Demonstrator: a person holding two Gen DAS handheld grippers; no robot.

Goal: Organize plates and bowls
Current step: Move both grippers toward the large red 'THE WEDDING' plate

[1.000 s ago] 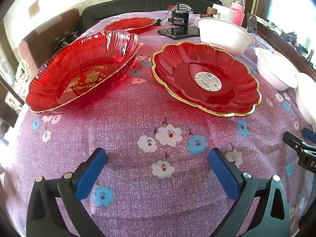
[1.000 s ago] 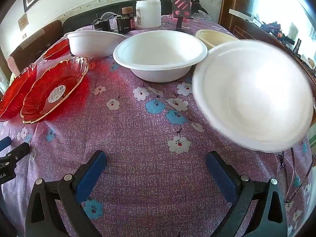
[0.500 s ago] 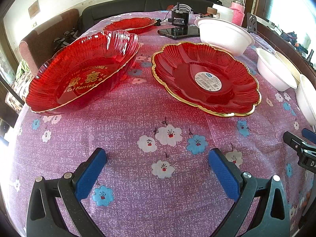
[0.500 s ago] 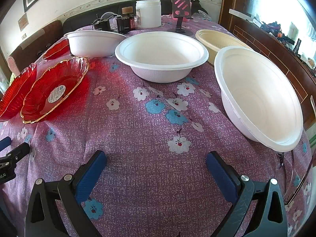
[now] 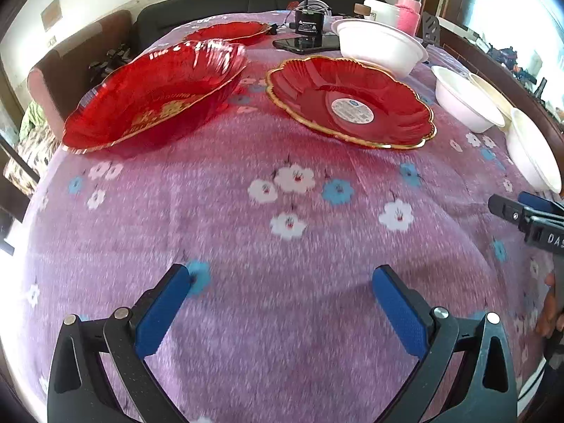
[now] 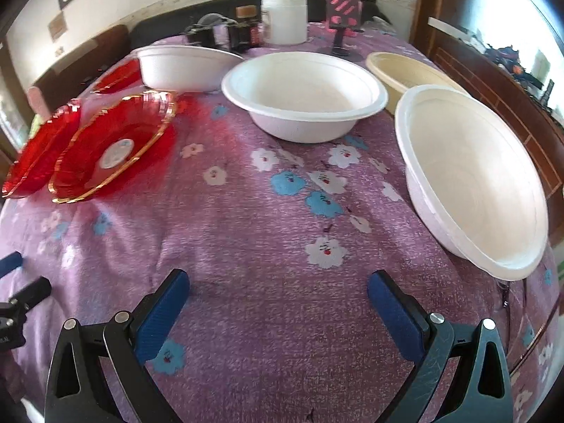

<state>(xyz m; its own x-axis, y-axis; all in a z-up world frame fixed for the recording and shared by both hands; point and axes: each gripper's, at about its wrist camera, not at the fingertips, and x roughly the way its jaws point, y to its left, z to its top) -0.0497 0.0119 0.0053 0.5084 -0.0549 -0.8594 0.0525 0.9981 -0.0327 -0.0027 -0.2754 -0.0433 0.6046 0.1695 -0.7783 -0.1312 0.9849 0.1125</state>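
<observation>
Now settled, white bowl [image 6: 472, 179], both grippers empty.

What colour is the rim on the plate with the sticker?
Gold, on a red plate; clearest in the left wrist view.

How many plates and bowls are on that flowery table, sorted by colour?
Red plates: 3, namely the lettered one, the gold-rimmed one and a far one.
White bowls: 3, far, middle and near.
Cream bowl: 1.
Total: 7.
</observation>
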